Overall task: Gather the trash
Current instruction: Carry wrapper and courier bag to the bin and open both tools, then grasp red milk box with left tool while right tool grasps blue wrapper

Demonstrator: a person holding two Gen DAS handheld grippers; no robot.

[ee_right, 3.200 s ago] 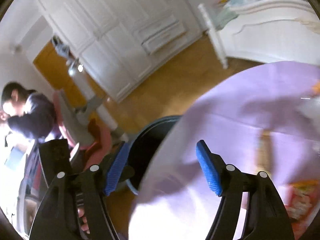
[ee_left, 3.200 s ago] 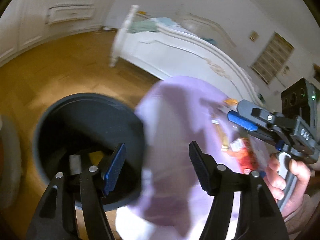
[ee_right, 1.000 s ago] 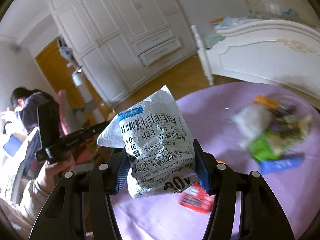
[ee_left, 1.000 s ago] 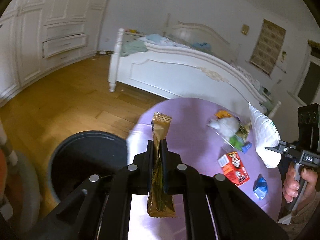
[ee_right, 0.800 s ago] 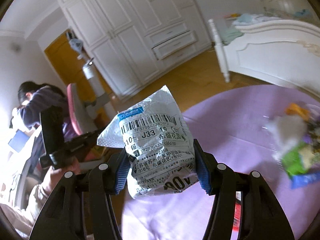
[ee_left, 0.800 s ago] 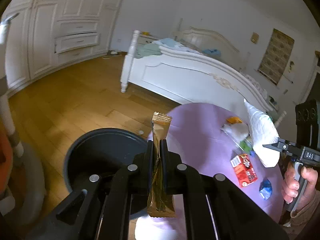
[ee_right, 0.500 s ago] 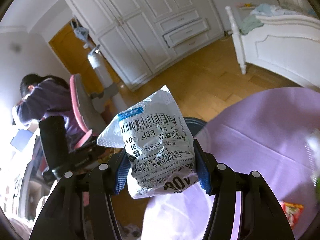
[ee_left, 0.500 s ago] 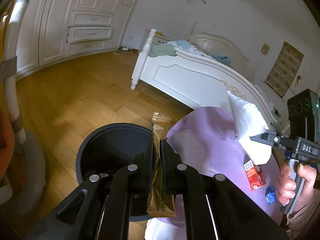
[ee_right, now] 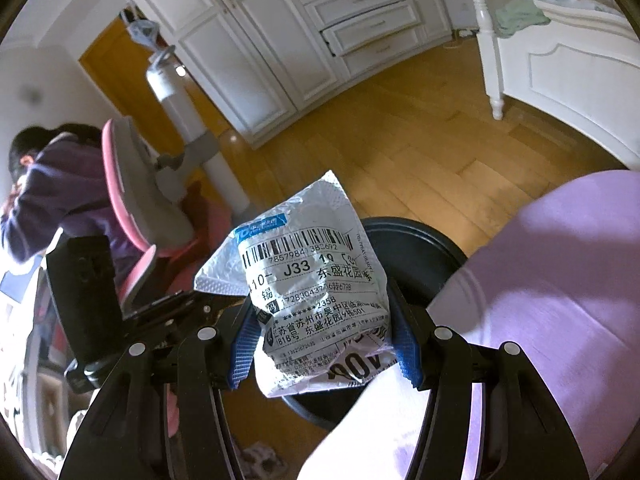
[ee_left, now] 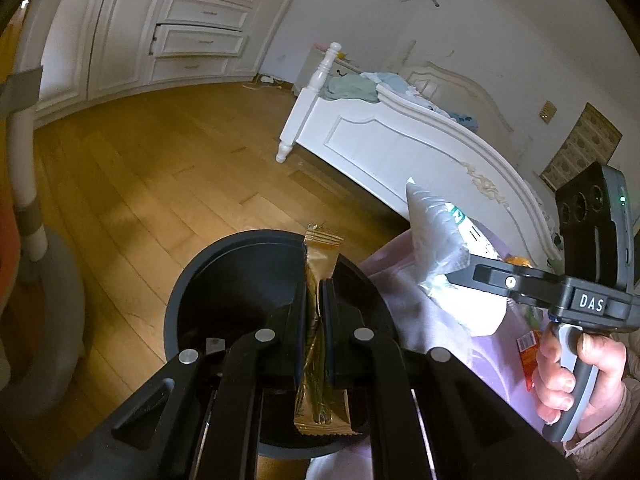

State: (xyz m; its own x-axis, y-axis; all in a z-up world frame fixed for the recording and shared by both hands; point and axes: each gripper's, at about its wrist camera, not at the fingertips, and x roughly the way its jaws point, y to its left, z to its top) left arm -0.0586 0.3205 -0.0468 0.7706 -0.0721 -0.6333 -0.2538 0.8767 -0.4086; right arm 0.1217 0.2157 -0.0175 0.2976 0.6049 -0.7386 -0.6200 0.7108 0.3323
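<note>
My left gripper (ee_left: 314,300) is shut on a gold-brown snack wrapper (ee_left: 320,396) that stands upright between the pads, directly over the open mouth of the dark round bin (ee_left: 224,280). My right gripper (ee_right: 324,340) is shut on a crumpled white mailing bag with a barcode label (ee_right: 316,280), held above the bin (ee_right: 416,248) beside the purple table (ee_right: 560,280). In the left wrist view the right gripper (ee_left: 464,268) and its white bag (ee_left: 436,232) hang at the right, with a hand (ee_left: 560,364) on the handle.
A red packet (ee_left: 528,350) lies on the purple tablecloth (ee_left: 420,316). A white bed (ee_left: 400,140) stands behind, wooden floor (ee_left: 160,184) around the bin. A seated person (ee_right: 52,188) in a pink chair (ee_right: 136,200) is at the left; white wardrobes (ee_right: 280,40) line the wall.
Both grippers have swung away from the table toward the bin with their trash still held. The bin has come from the lower left to right under the left gripper.
</note>
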